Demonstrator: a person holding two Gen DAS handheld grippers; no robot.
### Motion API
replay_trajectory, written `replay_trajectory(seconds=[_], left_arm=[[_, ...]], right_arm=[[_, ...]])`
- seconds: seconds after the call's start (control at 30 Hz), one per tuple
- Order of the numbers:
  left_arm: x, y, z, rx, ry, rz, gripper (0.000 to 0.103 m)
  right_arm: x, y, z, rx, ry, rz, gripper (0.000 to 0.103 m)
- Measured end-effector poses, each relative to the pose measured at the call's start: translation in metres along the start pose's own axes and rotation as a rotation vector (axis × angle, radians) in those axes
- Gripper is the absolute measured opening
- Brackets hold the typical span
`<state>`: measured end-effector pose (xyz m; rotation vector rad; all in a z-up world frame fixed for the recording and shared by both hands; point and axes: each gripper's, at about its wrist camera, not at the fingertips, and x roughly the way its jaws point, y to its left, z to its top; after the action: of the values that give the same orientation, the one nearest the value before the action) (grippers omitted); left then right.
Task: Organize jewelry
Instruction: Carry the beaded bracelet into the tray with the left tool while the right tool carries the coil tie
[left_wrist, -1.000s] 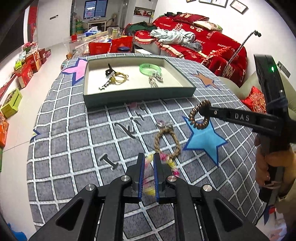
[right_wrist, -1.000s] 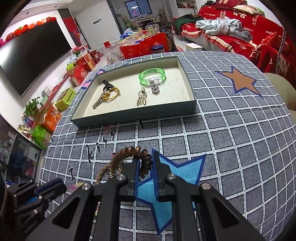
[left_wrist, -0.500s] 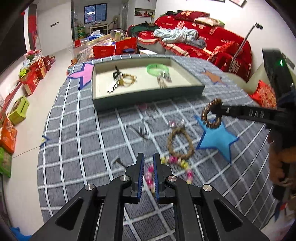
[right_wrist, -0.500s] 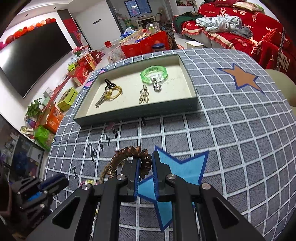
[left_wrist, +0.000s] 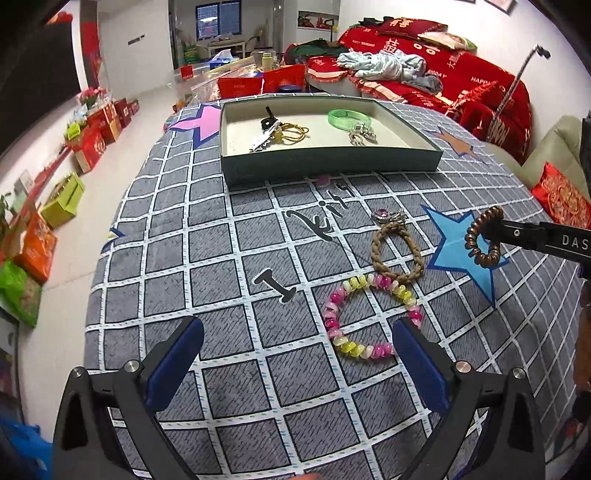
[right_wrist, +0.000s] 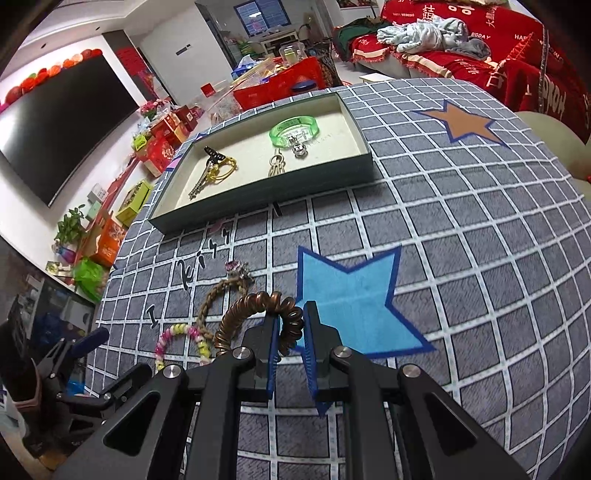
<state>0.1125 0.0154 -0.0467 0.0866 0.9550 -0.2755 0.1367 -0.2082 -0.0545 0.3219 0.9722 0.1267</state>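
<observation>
My left gripper (left_wrist: 295, 334) is open and empty, low over the checked cloth. A pink and yellow bead bracelet (left_wrist: 369, 314) lies just ahead of its right finger. A braided tan bracelet (left_wrist: 397, 253) with a purple charm (left_wrist: 386, 214) lies beyond it. My right gripper (right_wrist: 290, 325) is shut on a brown spiral hair tie (right_wrist: 255, 314) and holds it above the blue star; it also shows in the left wrist view (left_wrist: 484, 240). The green tray (left_wrist: 332, 162) at the far side holds a green bangle (left_wrist: 349, 118), a key with yellow bands (left_wrist: 280, 133) and silver pendants (left_wrist: 362, 137).
The table has a grey grid cloth (right_wrist: 461, 240) with star prints and rounds off at the left and right edges. A red sofa (left_wrist: 461, 85) stands behind, a beige seat with a red cushion (left_wrist: 561, 195) at the right. Boxes (left_wrist: 55, 206) lie on the floor at the left.
My left gripper has opened and let go of the bead bracelet, which now lies on the cloth. My right gripper still holds the spiral hair tie, shifted slightly.
</observation>
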Motion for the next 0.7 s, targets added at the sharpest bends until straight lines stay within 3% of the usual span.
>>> replay_trajectory(seconds=[0.17, 0.27, 0.4, 0.53, 0.6, 0.7], left_arm=[[0.011, -0.005, 0.002, 0.014, 0.026, 0.036, 0.103], [0.018, -0.006, 0.005, 0.017, 0.045, 0.009, 0.103], [0.027, -0.02, 0.007, 0.094, 0.067, 0.013, 0.083], [0.026, -0.03, 0.008, 0.129, 0.066, -0.034, 0.061], [0.024, -0.035, 0.008, 0.159, 0.058, -0.04, 0.028], [0.023, -0.034, 0.009, 0.15, 0.06, -0.062, 0.027]], right_arm=[[0.0, -0.003, -0.006, 0.015, 0.0, 0.005, 0.014], [-0.003, -0.006, -0.009, 0.022, -0.004, 0.008, 0.014], [-0.006, -0.009, -0.01, 0.032, -0.011, 0.01, 0.014], [-0.007, -0.011, -0.011, 0.039, -0.016, 0.013, 0.014], [-0.007, -0.011, -0.011, 0.039, -0.016, 0.012, 0.014], [-0.008, -0.011, -0.011, 0.039, -0.017, 0.012, 0.014]])
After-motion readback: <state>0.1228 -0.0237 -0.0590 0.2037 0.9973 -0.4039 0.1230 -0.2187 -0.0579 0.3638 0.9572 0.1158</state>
